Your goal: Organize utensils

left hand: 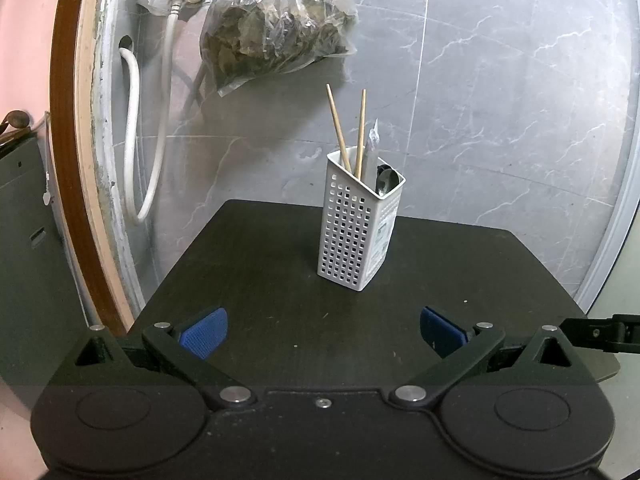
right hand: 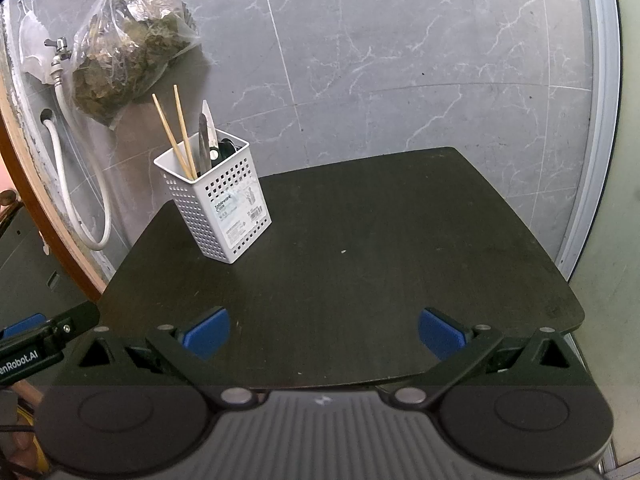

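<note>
A white perforated utensil holder (left hand: 358,222) stands upright on the dark table (left hand: 280,280); it also shows in the right wrist view (right hand: 218,206) at the table's far left. In it stand two wooden chopsticks (left hand: 347,132), a knife (right hand: 205,142) with its blade up, and a dark spoon (left hand: 387,180). My left gripper (left hand: 323,334) is open and empty, over the near edge of the table, well short of the holder. My right gripper (right hand: 323,334) is open and empty, near the front edge, to the right of the holder.
A plastic bag of dried leaves (left hand: 276,20) hangs on the grey marble wall (left hand: 500,100) behind the holder. A tap with a white hose (left hand: 132,132) is at the left, by a wooden door frame (left hand: 68,160). The table's right edge (right hand: 560,280) drops off.
</note>
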`<action>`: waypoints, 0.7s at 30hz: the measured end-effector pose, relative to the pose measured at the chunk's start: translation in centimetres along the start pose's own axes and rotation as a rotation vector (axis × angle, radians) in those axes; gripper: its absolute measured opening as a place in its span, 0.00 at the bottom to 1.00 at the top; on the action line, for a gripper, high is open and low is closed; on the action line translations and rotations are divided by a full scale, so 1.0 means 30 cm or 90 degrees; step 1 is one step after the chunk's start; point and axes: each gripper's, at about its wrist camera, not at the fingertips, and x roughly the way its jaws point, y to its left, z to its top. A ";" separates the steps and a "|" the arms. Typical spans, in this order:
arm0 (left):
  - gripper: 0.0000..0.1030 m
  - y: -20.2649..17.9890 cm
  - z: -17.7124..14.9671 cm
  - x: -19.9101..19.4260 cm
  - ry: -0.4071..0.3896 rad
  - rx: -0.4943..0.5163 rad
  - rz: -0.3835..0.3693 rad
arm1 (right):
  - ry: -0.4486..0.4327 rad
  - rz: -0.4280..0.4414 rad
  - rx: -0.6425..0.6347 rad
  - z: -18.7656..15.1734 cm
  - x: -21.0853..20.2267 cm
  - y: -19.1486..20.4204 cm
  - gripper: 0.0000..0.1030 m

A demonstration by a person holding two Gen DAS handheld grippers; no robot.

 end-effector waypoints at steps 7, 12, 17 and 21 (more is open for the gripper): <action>0.99 0.000 0.001 0.002 0.000 0.000 0.000 | 0.003 0.001 0.000 0.000 0.004 0.002 1.00; 0.99 0.000 0.002 0.004 0.001 0.000 0.000 | 0.005 0.001 0.001 -0.001 0.009 0.006 1.00; 0.99 0.002 0.002 0.005 0.001 -0.001 0.000 | 0.006 0.001 0.000 0.001 0.014 0.008 1.00; 0.99 0.006 -0.001 0.010 0.004 -0.004 0.000 | 0.009 0.000 -0.001 0.002 0.026 0.018 1.00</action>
